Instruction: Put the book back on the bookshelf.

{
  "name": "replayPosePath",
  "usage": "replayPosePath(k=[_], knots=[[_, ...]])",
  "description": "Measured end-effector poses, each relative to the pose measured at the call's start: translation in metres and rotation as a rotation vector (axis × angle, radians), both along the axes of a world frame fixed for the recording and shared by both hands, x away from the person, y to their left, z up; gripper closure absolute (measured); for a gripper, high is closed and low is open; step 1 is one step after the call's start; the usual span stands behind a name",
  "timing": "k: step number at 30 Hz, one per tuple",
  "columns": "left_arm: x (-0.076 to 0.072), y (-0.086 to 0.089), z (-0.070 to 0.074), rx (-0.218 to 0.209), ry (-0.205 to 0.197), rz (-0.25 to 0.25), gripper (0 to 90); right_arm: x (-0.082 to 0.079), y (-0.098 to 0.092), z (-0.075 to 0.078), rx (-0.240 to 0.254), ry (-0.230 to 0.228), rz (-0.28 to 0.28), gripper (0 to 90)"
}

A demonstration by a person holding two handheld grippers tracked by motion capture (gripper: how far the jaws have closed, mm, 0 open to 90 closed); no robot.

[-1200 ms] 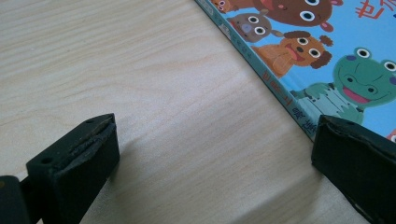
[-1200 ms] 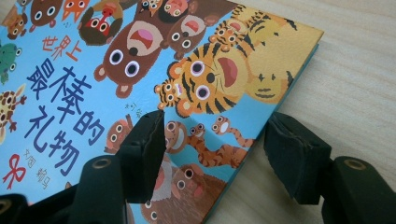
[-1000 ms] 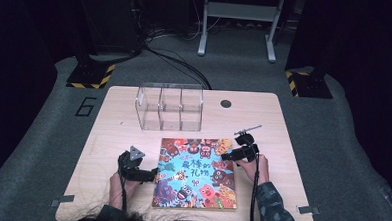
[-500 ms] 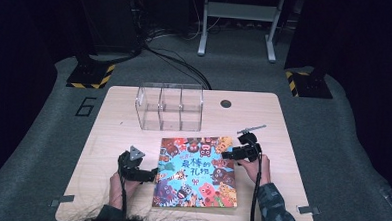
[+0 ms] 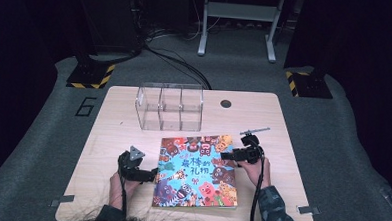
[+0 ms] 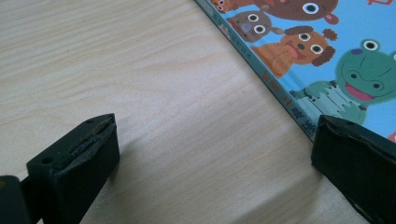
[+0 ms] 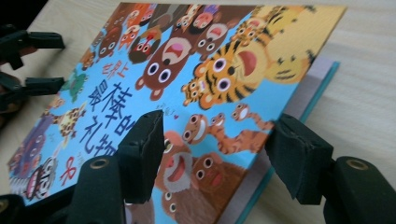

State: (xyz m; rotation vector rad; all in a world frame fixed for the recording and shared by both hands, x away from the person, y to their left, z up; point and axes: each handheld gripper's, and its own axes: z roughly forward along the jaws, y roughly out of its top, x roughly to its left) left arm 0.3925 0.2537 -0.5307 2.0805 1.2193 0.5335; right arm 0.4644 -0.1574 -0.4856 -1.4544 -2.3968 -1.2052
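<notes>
- Lying flat on the worktop (image 5: 108,116), the picture book (image 5: 196,170) sat between my two claws, in front of the clear compartment box (image 5: 170,107).
- My right claw (image 7: 215,154) was at the book's right edge, jaws partly apart, one over the cover, the other just outside the lifted cover's edge; I could not tell whether the pads pressed it.
- My left claw (image 6: 210,154) stood wide over bare wood, one jaw at the book's spine, holding nothing.
</notes>
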Motion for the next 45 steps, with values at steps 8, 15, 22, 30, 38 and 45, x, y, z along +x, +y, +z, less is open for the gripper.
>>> replayPosePath(k=[8,15,22,30,38,45], knots=[[0.000,0.000,0.000,0.000,0.000,0.000,0.8,-0.001,0.001,0.000,0.014,0.000,-0.009,38.1],[0.000,0.000,0.000,0.000,0.000,-0.001,0.8,0.005,0.005,0.002,0.016,-0.019,-0.007,37.9],[0.000,0.000,0.000,0.001,0.000,-0.003,0.9,0.012,0.012,0.005,0.052,-0.019,0.010,37.5],[0.000,0.000,0.000,0.001,0.000,-0.004,0.9,0.019,0.025,0.006,0.049,-0.027,0.038,40.0],[0.000,0.001,0.001,0.002,0.006,-0.005,0.8,0.019,0.026,0.006,0.050,-0.032,0.035,41.2],[-0.003,0.001,0.002,-0.135,0.000,0.011,0.0,0.018,0.026,0.006,0.052,-0.030,0.035,41.2]])
